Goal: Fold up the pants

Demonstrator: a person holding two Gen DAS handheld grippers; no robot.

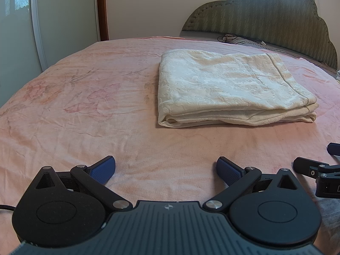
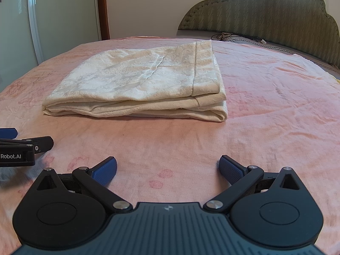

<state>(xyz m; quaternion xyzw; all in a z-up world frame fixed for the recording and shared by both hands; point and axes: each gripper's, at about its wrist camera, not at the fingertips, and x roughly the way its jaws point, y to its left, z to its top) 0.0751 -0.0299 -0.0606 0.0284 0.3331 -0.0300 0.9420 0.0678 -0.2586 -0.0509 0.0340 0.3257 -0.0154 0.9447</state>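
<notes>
The cream patterned pants (image 1: 229, 89) lie folded in a flat rectangular stack on the pink bed; they also show in the right wrist view (image 2: 144, 85). My left gripper (image 1: 165, 170) is open and empty, low over the bed, short of the stack's near edge and to its left. My right gripper (image 2: 167, 170) is open and empty, low over the bed, short of the stack's near edge and to its right. Each gripper shows at the edge of the other's view, the right gripper (image 1: 318, 170) and the left gripper (image 2: 23, 148).
The pink floral bedsheet (image 1: 85, 110) covers the bed. A green padded headboard (image 1: 265, 19) stands at the far side, with cables (image 1: 240, 39) at its base. A white wardrobe door (image 1: 63, 17) and a brown door frame stand at the far left.
</notes>
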